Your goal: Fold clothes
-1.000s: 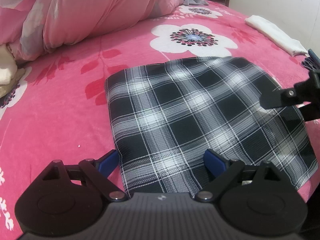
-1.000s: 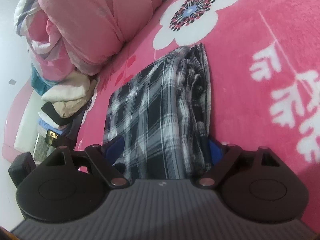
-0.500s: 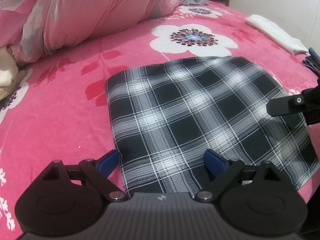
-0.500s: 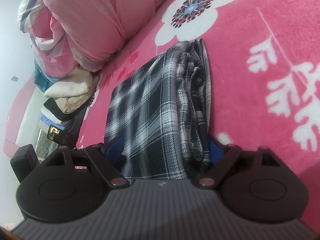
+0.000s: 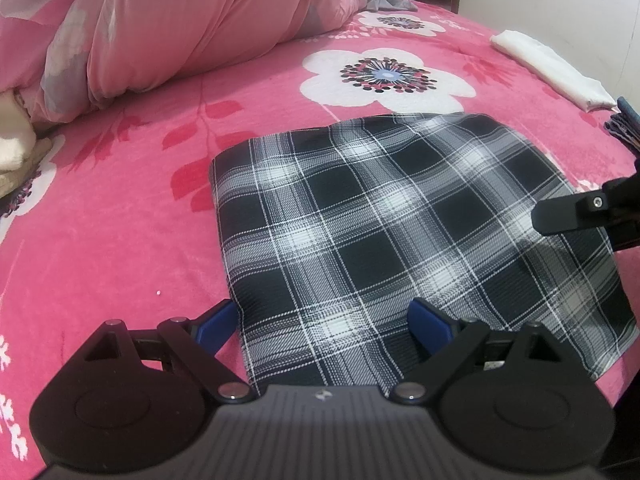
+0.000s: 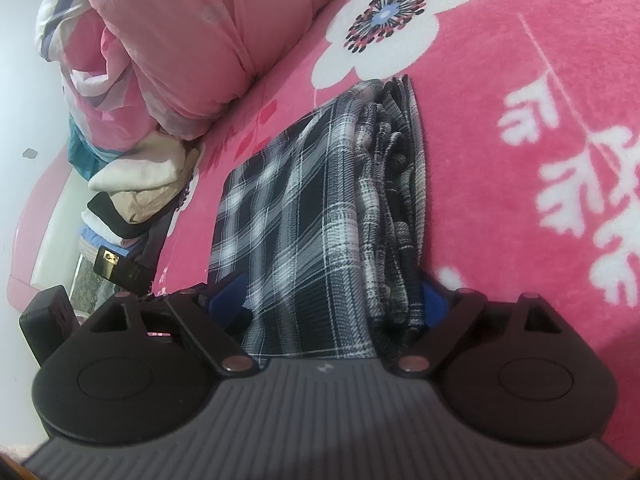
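A black-and-white plaid garment (image 5: pixel 384 232) lies folded into a rough rectangle on a pink bedspread (image 5: pixel 120 216) printed with large white flowers, filling the centre and right of the left wrist view. Its top face lies flat and smooth.

The left gripper (image 5: pixel 324 320) sits at the bottom of that frame with its jaws spread wide. Its left blue pad rests just off the cloth's left edge, over the bedspread, and its right blue pad lies over the plaid. The pads do not press the cloth together.

The right gripper (image 6: pixel 328 300) sees the garment (image 6: pixel 320 208) edge-on, the stacked folded layers showing along the right side of the cloth. Its jaws stand wide and are opening, with the garment's near corner between the blue pads; whether the pads touch the fabric cannot be told. In the left wrist view one black finger (image 5: pixel 568 212) of this gripper reaches in from the right edge, above the plaid.

A bunched pink quilt (image 5: pixel 192 20) fills the upper left. A folded white cloth (image 5: pixel 548 68) lies at the upper right, well apart from the garment. A pile of clothes (image 6: pixel 136 192) shows at the left of the right wrist view.
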Demonstrator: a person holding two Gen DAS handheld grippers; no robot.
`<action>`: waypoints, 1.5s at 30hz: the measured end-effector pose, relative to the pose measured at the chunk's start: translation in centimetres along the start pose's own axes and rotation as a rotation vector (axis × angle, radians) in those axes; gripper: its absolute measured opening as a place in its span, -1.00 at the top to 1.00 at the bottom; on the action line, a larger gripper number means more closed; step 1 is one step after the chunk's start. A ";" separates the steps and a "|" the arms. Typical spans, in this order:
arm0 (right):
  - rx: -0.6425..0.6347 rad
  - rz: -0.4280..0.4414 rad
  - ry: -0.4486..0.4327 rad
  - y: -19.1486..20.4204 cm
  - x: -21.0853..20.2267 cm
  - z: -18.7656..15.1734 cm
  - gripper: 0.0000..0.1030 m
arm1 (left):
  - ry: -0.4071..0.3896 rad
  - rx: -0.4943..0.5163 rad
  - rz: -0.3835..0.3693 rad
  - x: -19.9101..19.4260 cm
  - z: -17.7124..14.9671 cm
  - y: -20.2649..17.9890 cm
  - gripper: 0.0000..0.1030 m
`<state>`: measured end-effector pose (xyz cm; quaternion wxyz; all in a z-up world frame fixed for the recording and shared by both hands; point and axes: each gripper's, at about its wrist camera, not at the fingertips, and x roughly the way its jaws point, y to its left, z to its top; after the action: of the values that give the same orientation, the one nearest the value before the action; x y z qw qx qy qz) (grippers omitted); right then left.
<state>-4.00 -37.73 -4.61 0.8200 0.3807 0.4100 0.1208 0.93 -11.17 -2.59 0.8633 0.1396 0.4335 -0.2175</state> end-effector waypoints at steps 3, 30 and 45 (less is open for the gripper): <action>-0.004 0.001 0.002 0.1 0.1 0.0 -0.74 | 0.000 -0.003 0.000 0.0 0.0 -0.1 -0.81; -0.013 0.035 0.001 -0.3 0.1 -0.3 -0.82 | -0.164 -0.206 -0.389 0.8 -3.8 7.2 -0.73; -0.008 0.071 -0.021 -0.9 -0.1 -0.3 -0.81 | -0.202 -0.291 -0.521 2.4 -3.7 9.1 -0.46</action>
<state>-4.44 -38.21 -5.30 0.8210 0.3928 0.3873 0.1474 4.15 -2.26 -6.20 0.8282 -0.1233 0.3933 -0.3799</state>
